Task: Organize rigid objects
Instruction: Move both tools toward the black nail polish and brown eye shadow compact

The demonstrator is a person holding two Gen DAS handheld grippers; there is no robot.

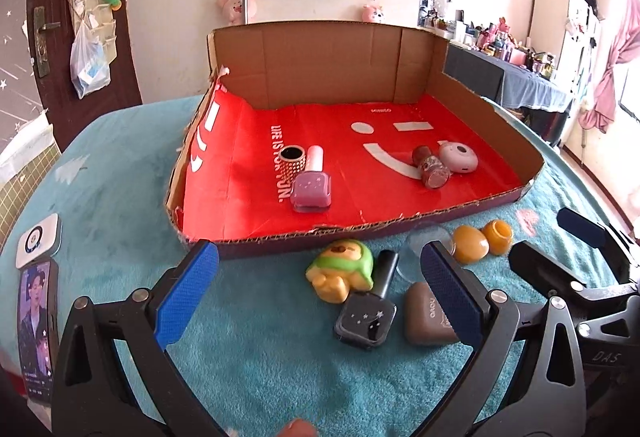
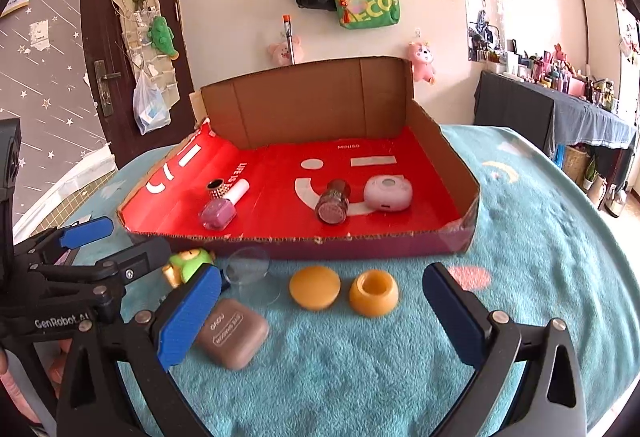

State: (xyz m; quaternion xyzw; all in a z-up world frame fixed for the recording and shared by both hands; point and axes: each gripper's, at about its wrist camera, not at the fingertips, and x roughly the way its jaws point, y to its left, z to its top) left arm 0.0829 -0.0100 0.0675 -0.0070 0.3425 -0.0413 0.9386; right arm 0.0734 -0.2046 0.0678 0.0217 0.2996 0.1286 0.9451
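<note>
cardboard tray (image 1: 496, 117) with a red liner sits on a teal fleece-covered tabletop (image 1: 260, 357), and already holds a pink nail polish bottle (image 1: 311, 189) lying beside a studded gold ring holder (image 1: 293, 160), plus a glittery dark-red polish bottle (image 1: 431, 167) touching a pale pink round case (image 1: 459, 157). outside the tray's front wall lie the loose things: a green-and-yellow toy figure (image 1: 340, 273), a black nail polish bottle (image 1: 370, 307) touching it, a brown eyeshadow case (image 2: 232, 333), a clear round lid (image 2: 248, 265), an amber dome lid (image 2: 315, 287) and an amber open jar (image 2: 374, 293) just beside each other. left claw (image 1: 318, 295) has its blue pads wide apart and empty, with the toy figure and black bottle lying between them on the fleece and the brown case against the right-hand pad. right claw (image 2: 320, 313) is likewise spread wide and empty, the two amber pieces lying between and just ahead of its fingers, the brown case partly under its left-hand pad.
</note>
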